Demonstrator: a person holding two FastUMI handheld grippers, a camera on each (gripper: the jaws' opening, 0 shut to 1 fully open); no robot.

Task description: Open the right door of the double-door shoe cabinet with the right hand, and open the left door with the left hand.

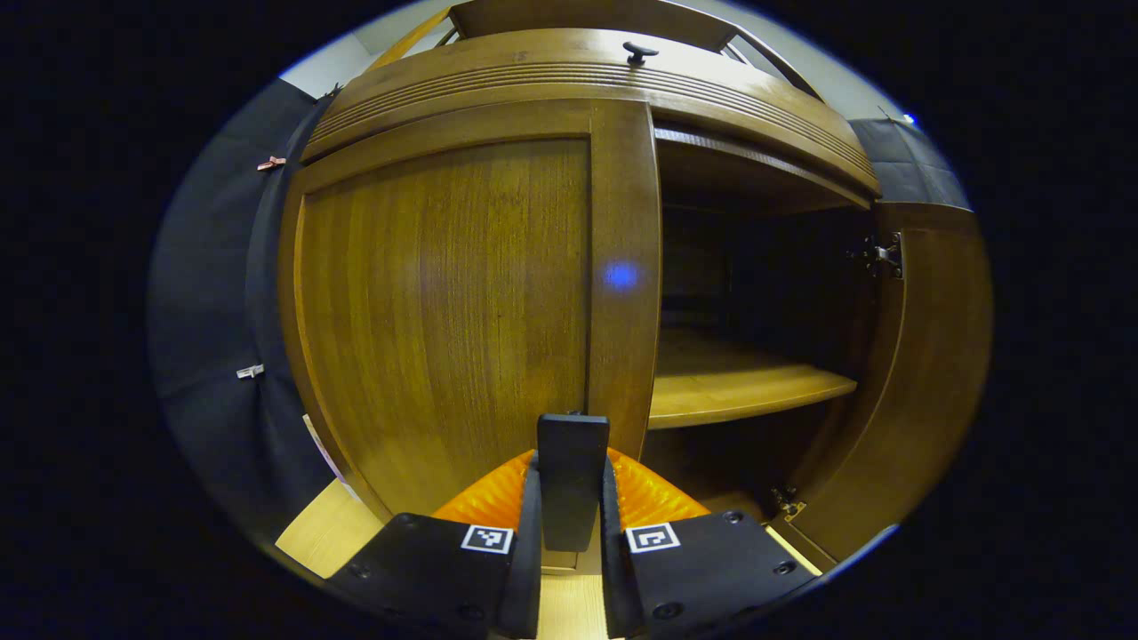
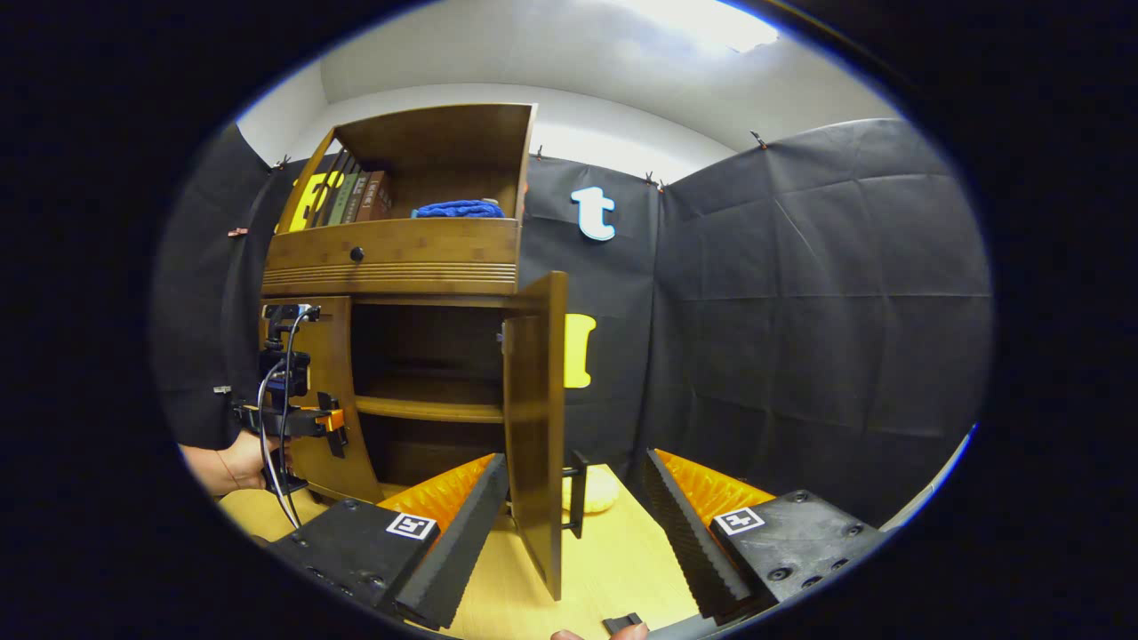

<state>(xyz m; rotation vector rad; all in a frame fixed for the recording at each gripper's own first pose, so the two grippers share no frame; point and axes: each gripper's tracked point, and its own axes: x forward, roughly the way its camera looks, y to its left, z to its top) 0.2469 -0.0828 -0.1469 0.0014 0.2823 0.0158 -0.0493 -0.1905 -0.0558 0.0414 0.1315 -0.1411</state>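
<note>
Left gripper (image 1: pixel 573 524) was clamped on the left door's handle (image 1: pixel 573 480); right gripper (image 2: pixel 573 524) was spread apart around the opened right door (image 2: pixel 535 427). Left door (image 1: pixel 444 311) was judged pending, an outward pull being required.

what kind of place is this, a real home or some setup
Most likely a staged recording booth, not a home: black cloth walls clipped up around a lone wooden shoe cabinet, which stands on a pale tabletop, with books shelved on top.
</note>
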